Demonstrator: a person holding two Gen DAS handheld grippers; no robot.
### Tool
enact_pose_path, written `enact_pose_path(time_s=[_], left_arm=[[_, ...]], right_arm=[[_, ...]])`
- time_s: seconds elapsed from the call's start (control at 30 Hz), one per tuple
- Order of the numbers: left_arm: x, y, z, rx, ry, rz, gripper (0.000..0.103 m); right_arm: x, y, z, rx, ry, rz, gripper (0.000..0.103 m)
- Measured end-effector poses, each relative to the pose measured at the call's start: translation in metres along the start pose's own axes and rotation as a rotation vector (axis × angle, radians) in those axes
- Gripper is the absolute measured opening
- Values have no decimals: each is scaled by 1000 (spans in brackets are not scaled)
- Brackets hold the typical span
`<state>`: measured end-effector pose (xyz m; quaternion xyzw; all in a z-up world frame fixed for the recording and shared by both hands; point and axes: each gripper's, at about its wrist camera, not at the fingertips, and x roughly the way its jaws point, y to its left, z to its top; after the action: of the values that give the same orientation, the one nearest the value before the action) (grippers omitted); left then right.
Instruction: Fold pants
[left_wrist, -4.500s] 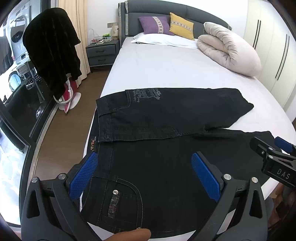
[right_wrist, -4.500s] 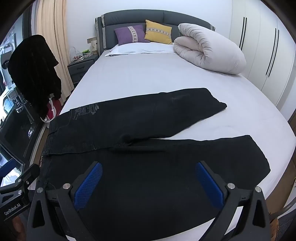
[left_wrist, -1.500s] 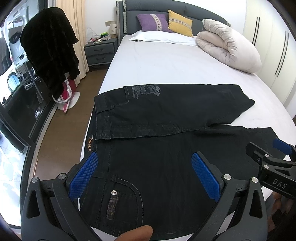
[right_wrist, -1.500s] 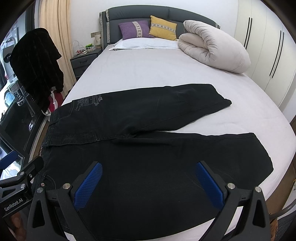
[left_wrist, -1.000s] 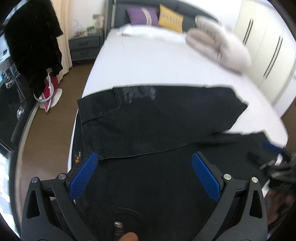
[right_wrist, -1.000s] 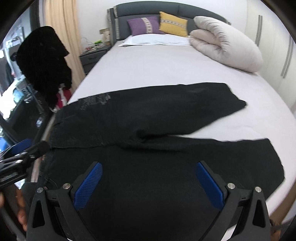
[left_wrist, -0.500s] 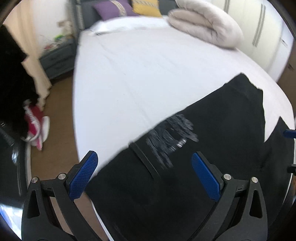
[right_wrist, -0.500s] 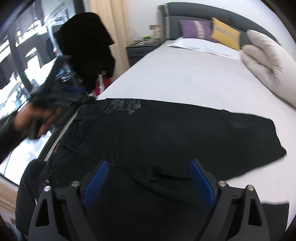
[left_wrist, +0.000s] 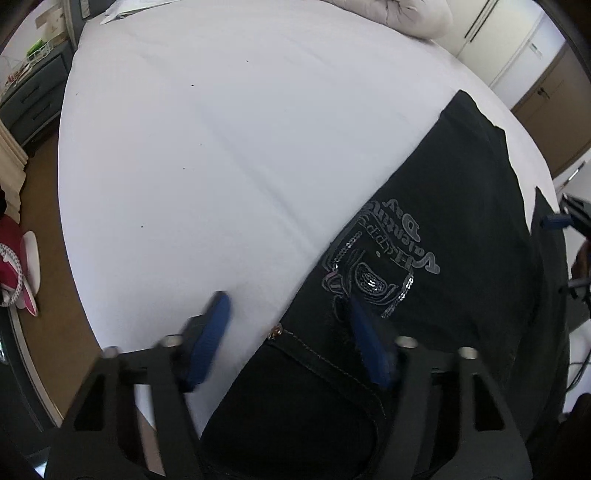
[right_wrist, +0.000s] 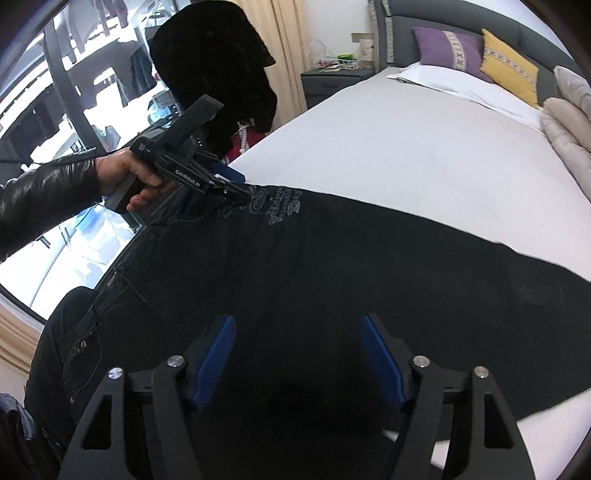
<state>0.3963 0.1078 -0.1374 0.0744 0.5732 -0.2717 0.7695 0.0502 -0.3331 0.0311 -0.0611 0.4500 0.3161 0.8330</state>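
Note:
Black jeans (left_wrist: 454, 229) with a silver embroidered logo (left_wrist: 380, 258) lie flat on the white bed (left_wrist: 221, 129). My left gripper (left_wrist: 291, 314) is open and straddles the far waistband corner, one finger over the sheet, one over the denim. In the right wrist view the left gripper (right_wrist: 236, 186) sits low at that corner beside the logo (right_wrist: 277, 206). My right gripper (right_wrist: 295, 343) is open and hovers just over the middle of the jeans (right_wrist: 369, 266), holding nothing.
A rolled beige duvet (right_wrist: 569, 122), purple pillow (right_wrist: 447, 48) and yellow pillow (right_wrist: 509, 62) lie at the headboard. A nightstand (right_wrist: 332, 81) and a dark garment on a stand (right_wrist: 218, 66) are left of the bed. Wardrobe doors (left_wrist: 517, 40) are at the right.
Both grippers swung forward and down over the jeans. The left one reached the far waistband corner near the logo and its jaws narrowed. The right one moved over the upper leg.

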Motion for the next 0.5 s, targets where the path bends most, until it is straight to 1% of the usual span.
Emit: enact_pose_path(time_s=[0.03, 0.07, 0.1, 0.17, 0.2, 0.23, 0.27, 0.3, 0.37, 0.4, 0.5], left_arm=[[-1, 0, 0, -2, 3, -8, 38], [-1, -1, 0, -1, 8, -4, 28], [-2, -2, 0, 5, 9, 11, 25], [-7, -10, -7, 13, 5, 33, 13], [-14, -18, -17, 13, -5, 33, 10], [-19, -20, -20, 14, -17, 35, 9], [-25, -22, -23, 17, -41, 44, 8], [-36, -38, -38, 23, -62, 49, 8], [-47, -52, -47, 54, -104, 81, 8], [-53, -59, -54, 68, -126, 94, 8], [-68, -81, -71, 106, -180, 122, 8]], right_arm=[[3, -1, 6, -14, 2, 1, 72], [8, -1, 11, -25, 4, 2, 71], [12, -2, 18, -39, 6, 4, 69], [20, -3, 32, -64, 11, 0, 68], [26, -3, 42, -87, 14, -2, 67], [29, -2, 49, -106, 16, -6, 65], [34, -1, 57, -133, 24, -18, 65], [41, 0, 64, -158, 35, -29, 64], [47, 2, 75, -204, 49, -33, 60], [53, 4, 85, -238, 58, -32, 57], [68, 5, 103, -292, 88, -56, 55]])
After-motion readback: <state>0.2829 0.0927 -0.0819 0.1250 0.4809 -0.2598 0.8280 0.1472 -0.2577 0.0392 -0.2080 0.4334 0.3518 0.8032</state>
